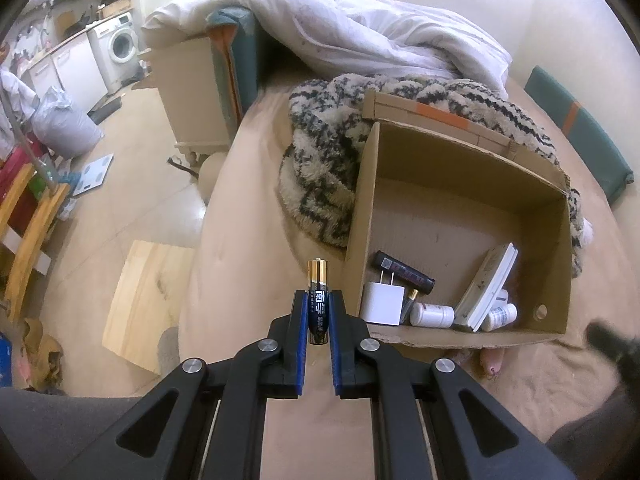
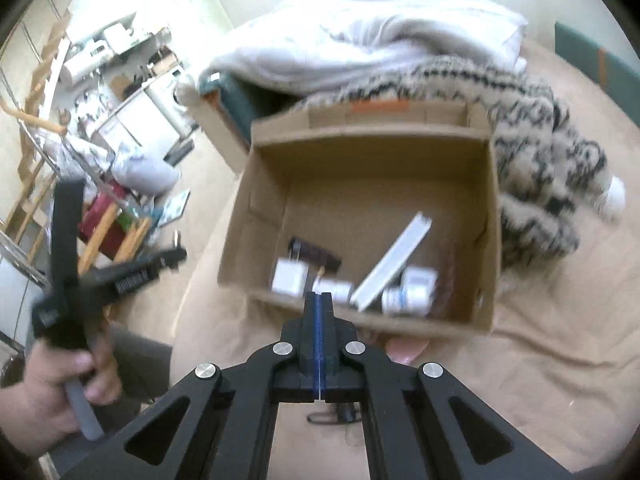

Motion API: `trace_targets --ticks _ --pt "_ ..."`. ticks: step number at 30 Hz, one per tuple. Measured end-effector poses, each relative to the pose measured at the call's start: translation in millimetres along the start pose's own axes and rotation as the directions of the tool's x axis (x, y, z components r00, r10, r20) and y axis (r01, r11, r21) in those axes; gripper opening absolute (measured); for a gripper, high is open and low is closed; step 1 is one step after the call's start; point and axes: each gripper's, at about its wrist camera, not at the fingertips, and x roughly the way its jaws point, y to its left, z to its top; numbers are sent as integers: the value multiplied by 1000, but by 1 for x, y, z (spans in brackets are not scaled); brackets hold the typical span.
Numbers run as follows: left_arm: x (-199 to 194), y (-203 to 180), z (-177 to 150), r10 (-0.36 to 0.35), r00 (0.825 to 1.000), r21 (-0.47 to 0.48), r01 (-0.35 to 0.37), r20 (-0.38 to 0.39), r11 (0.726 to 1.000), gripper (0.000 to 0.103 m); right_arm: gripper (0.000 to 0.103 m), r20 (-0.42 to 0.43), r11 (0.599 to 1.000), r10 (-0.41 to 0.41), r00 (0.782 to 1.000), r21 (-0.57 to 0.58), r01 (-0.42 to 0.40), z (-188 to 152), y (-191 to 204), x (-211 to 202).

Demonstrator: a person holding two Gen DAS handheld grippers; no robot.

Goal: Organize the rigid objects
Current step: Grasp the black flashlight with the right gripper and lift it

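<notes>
At the far left of the left wrist view we see a washing machine (image 1: 122, 42) in the upper left corner, and lower down a pale wooden board (image 1: 146, 306) lying on the floor beside the bed. At the lower centre our left gripper (image 1: 318, 312) pinches an AA battery (image 1: 318, 300) between its blue pads, the battery upright with its gold end pointing away from the camera, just left of the cardboard box (image 1: 560, 280) and outside its near-left corner. Inside the box, along its near wall, we find from left to right a white plug adapter (image 1: 382, 302), a dark cylinder (image 1: 404, 272) lying behind it, a white pill bottle (image 1: 432, 315) on its side, a white remote control (image 1: 486, 286) leaning on edge, and a second small bottle (image 1: 500, 314). A patterned fleece blanket (image 1: 320, 160) lies bunched behind and to the left of the box, with a white duvet (image 1: 360, 20) above it in the frame. In the blurred right wrist view, a hand (image 2: 48, 384) at the lower left grips the handle of the other gripper, and at the lower centre our right gripper (image 2: 318, 308) has its fingers pressed together with nothing between them, tips in front of the box's near wall.
</notes>
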Motion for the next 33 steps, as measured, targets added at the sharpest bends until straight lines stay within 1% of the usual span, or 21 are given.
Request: trace_targets --ticks 2,3,5,6,7,8,10,12,14,15,16,17,21,22,25,29,31,33 --pt "1 0 0 4 1000 0 -4 0 1000 9 1 4 1000 0 1000 7 0 5 -4 -5" --pt "1 1 0 7 1000 -3 -7 -3 1000 9 1 -14 1000 11 1000 15 -10 5 -5 -2" --pt "2 5 0 6 1000 -14 -6 -8 1000 9 1 -108 997 54 993 62 -47 -4 -14 16" --pt "2 6 0 3 1000 -21 -3 -12 1000 9 2 -174 995 62 983 83 -48 -10 -18 30" --pt "2 7 0 0 1000 -26 0 -14 1000 9 5 -242 995 52 969 92 -30 -20 -21 47" --pt "2 7 0 -3 1000 -29 2 -15 1000 9 13 -302 996 35 953 88 -8 -30 -23 64" --pt "2 7 1 -11 1000 -33 10 -18 999 9 23 -411 997 -7 911 70 40 -50 -24 98" --pt "2 5 1 -18 1000 -29 17 -19 999 9 23 -498 995 -46 866 57 86 -66 -24 126" --pt "2 3 1 -23 1000 -22 23 -19 999 9 23 -550 994 -74 832 27 107 -76 -19 147" --pt "1 2 0 -25 999 -19 25 -20 1000 9 23 -567 993 -87 819 10 113 -79 -17 155" --pt "1 2 0 -27 999 -17 26 -21 999 9 24 -574 992 -106 812 -8 124 -81 -14 161" --pt "2 2 0 -30 999 -18 29 -24 999 9 24 -574 991 -125 809 -29 132 -82 -11 165" --pt "2 2 -1 -39 999 -18 38 -31 999 9 23 -537 985 -171 826 -106 134 -82 1 167" --pt "2 1 -1 -39 999 -17 39 -31 999 9 21 -529 984 -173 831 -124 126 -82 5 165" --pt "2 0 -2 -40 999 -11 39 -33 999 9 20 -508 989 -139 850 -107 98 -78 9 151" --pt "2 -2 -3 -39 999 0 39 -35 999 9 20 -417 997 -65 906 -56 46 -60 11 113" --pt "2 -4 -3 -35 999 7 35 -37 999 9 20 -345 1000 -14 938 -21 7 -47 9 87" --pt "1 -5 -2 -38 999 6 38 -36 999 9 20 -272 1000 16 962 -6 -18 -32 6 63"
